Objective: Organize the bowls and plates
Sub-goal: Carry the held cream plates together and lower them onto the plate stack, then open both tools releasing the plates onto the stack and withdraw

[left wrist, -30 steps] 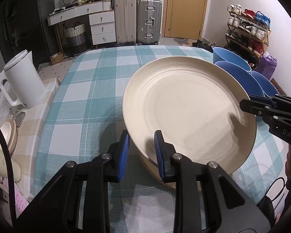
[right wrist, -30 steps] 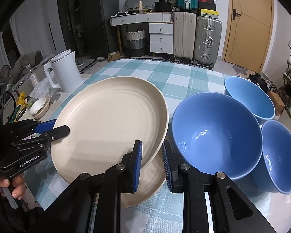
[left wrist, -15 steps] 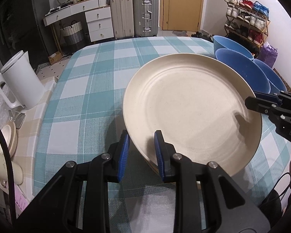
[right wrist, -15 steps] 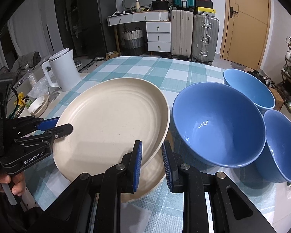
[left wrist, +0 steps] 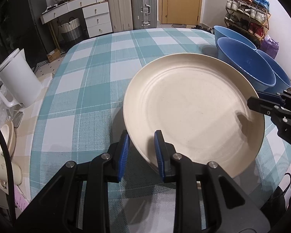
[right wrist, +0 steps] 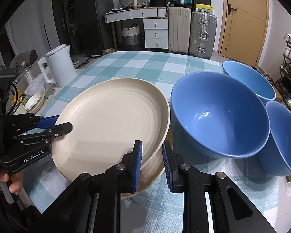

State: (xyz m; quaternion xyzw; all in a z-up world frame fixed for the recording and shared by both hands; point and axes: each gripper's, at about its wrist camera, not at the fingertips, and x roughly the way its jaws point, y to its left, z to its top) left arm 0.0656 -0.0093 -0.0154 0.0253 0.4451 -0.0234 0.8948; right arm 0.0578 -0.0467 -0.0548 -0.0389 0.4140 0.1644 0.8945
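1. While both grippers pinch opposite rims of the cream plate (right wrist: 114,120), it hangs tilted just above a second plate (right wrist: 151,176), whose edge shows lower centre in the right wrist view.
2. Left gripper (left wrist: 141,153): jaws narrow, closed on the near rim. Right gripper (right wrist: 151,163): likewise, opposite rim.
3. Judgement: what remains is a straight lowering onto the second plate; both hands equally near.
4. Three blue bowls (right wrist: 219,116) sit just beside, at right.
5. Surface: checked tablecloth (left wrist: 83,101); kettle (left wrist: 15,81) at left; suitcases (right wrist: 192,33) behind.
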